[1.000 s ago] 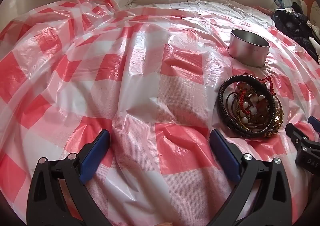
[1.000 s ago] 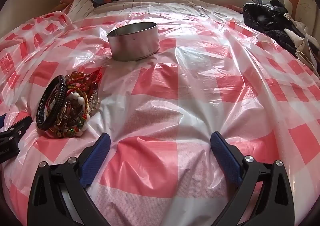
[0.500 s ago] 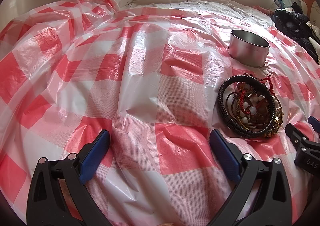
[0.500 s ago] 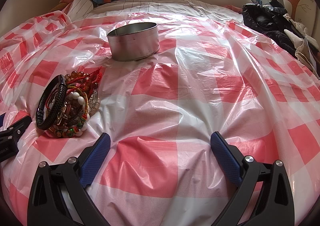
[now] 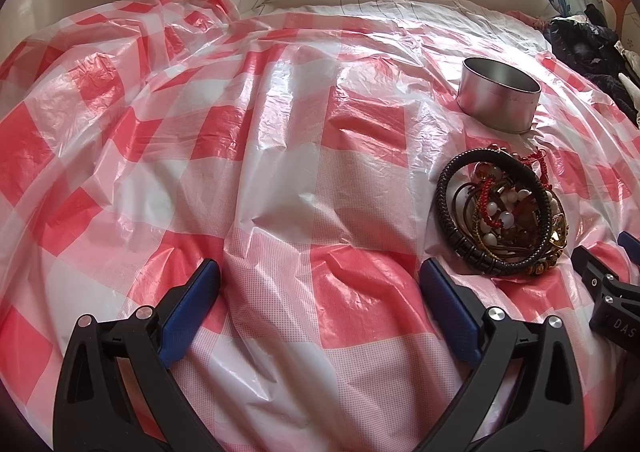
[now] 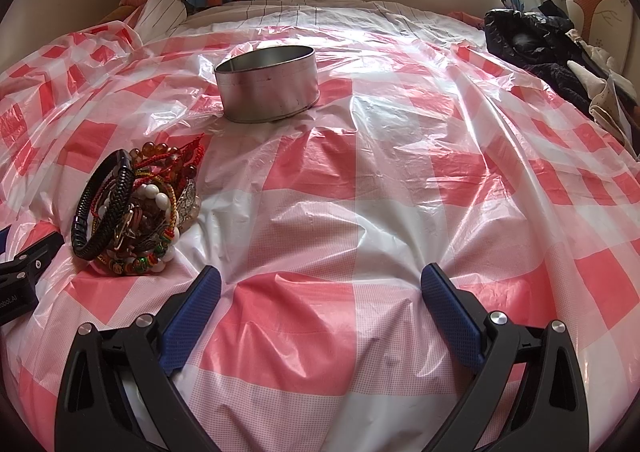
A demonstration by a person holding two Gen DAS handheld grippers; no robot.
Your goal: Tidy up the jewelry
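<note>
Two tools, left tool (image 5: 320,276) and right tool (image 6: 320,280), spread wide and empty as before; bracelet pile (image 5: 500,212), tin (image 5: 498,100) unmoved

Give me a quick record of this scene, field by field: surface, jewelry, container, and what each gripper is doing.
surface: red and white checked plastic sheet spread over a bed
jewelry: one tangled pile of bracelets, with a black braided bracelet on top
container: round metal tin, open top, apart from the pile, no jewelry visible inside
left gripper: open, holding nothing, pile to its right
right gripper: open, holding nothing, pile to its left
clutter: dark clothing at the bed's far right
</note>
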